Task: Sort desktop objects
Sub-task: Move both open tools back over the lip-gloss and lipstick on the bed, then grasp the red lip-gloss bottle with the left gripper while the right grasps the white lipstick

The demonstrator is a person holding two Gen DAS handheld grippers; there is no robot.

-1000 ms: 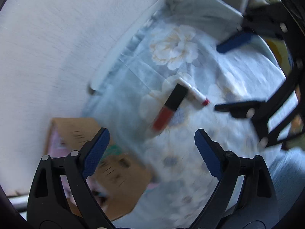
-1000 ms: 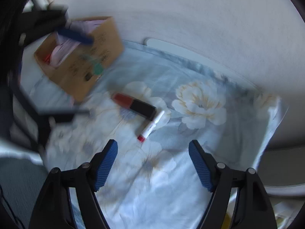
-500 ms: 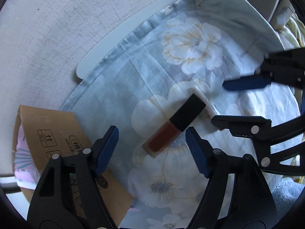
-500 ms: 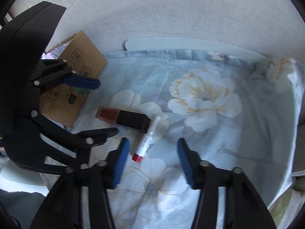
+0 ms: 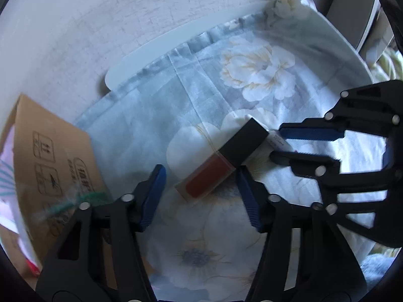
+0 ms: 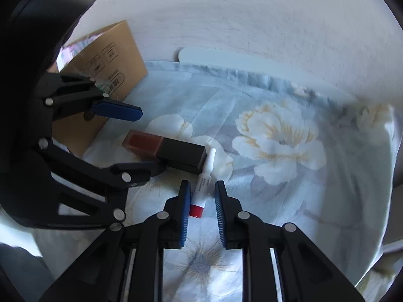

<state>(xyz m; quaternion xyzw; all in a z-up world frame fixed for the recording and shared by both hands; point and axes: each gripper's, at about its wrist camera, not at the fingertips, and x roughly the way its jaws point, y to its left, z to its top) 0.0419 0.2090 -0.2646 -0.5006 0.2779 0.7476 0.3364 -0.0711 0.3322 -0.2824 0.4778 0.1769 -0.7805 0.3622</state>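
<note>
Blue-padded, my left gripper [image 5: 200, 173] stands spread wide over the square red lip-gloss tube with black cap [image 5: 221, 161], which lies flat on the pale blue floral cloth [image 5: 226, 88] between its fingers; the brown cardboard box [image 5: 47, 156] sits to the left. From the right wrist, my right gripper [image 6: 201, 190] is released, its narrowed fingers flanking the thin white red-tipped tube [image 6: 201, 188], which lies just beside the lip gloss cap.
</note>
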